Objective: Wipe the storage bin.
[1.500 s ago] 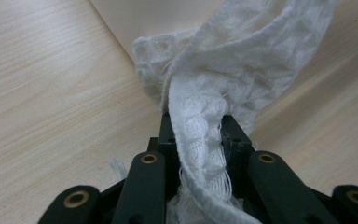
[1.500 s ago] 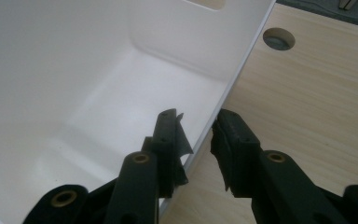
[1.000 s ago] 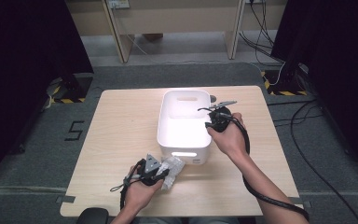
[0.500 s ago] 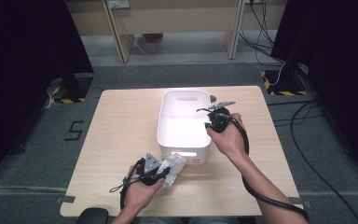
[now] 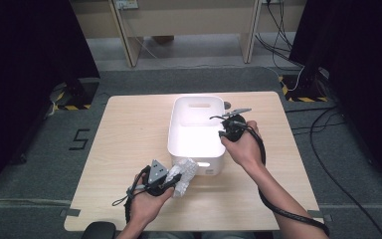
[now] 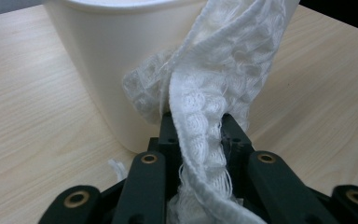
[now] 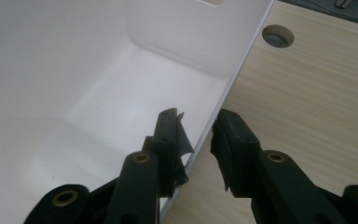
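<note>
Down at the near edge of the worktop (image 5: 129, 134) we see the left tongs (image 5: 176, 175) clamped on a white knitted cloth (image 5: 185, 174), which bunches just in front of the near wall of the white plastic bin (image 5: 196, 130). From the left gripper view the left tongs (image 6: 198, 128) pinch the cloth (image 6: 205, 93) tight between the two black jaws; its lacy, open-weave band rises from the jaws and is cut off by the top edge, so we cannot tell how long it is or what kind of cloth it is. Frayed threads hang low between the jaws, and the cloth covers part of the bin's (image 6: 102, 56) curved outer wall behind it. Whether the cloth touches that wall is hard to judge.

Across the bin, the right tongs (image 5: 224, 122) sit at its right-hand rim. In the right gripper view the right tongs (image 7: 193, 135) straddle the thin wall of the bin (image 7: 51, 84), one jaw inside and one outside over the worktop (image 7: 317, 93). We see a gap beside the wall, and cannot tell whether the pads press on it. The bin's inside is bright and washed out, and its floor shows bare. A round grommet hole (image 7: 278, 36) shows in the worktop beyond the rim. The person's forearms are cut off at the bottom of the high view.
</note>
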